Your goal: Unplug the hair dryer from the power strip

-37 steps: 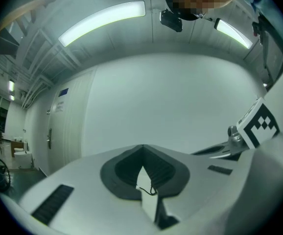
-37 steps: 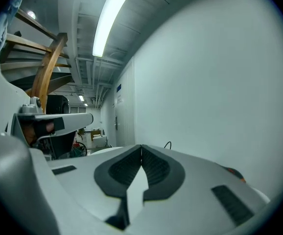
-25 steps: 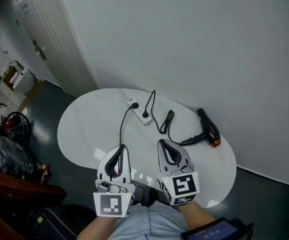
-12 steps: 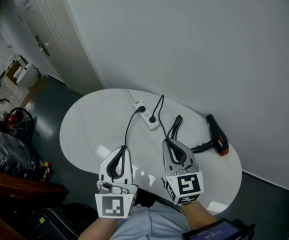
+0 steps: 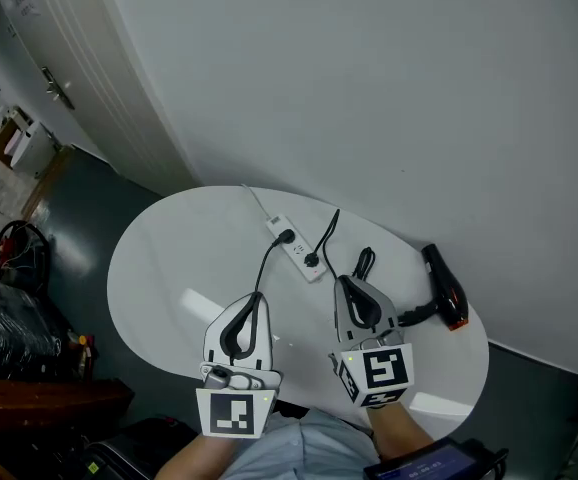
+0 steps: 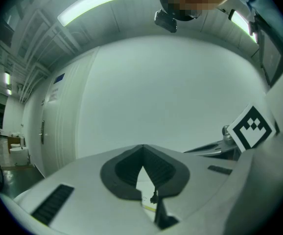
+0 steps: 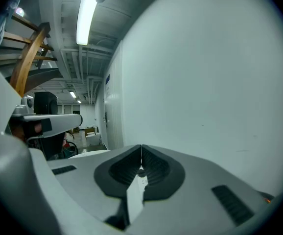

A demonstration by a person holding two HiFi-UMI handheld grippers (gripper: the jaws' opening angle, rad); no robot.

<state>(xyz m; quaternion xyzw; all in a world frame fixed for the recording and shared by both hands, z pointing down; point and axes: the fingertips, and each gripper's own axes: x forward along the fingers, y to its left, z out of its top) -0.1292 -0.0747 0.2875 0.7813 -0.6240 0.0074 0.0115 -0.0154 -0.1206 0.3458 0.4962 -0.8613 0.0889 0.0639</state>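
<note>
the left gripper (image 5: pixel 255 298) has come forward over the near part of the white table (image 5: pixel 159 268). its fingers are pressed together at the tips and hold nothing. a black cord (image 5: pixel 265 266) runs from just beside those tips up to the left plug (image 5: pixel 286 236) on the power strip (image 5: pixel 296 247), which lies ahead toward the wall. the right plug (image 5: pixel 312 260) sits at the strip's near end. its cord seems to loop up and back through the coil (image 5: pixel 365 263) toward the dryer, though the head view is too small to trace it surely. the right gripper (image 5: pixel 350 282) has also advanced and is closed on nothing, with its tips near that coil and a little short of the strip. the hair dryer (image 5: pixel 447 288) lies at the table's right edge, apart from both grippers and plugged in as far as can be seen. both hands have closed in on the strip, but nothing is gripped yet. before pulling, one gripper will likely need to open around the dryer's plug while the other steadies the strip.
</note>
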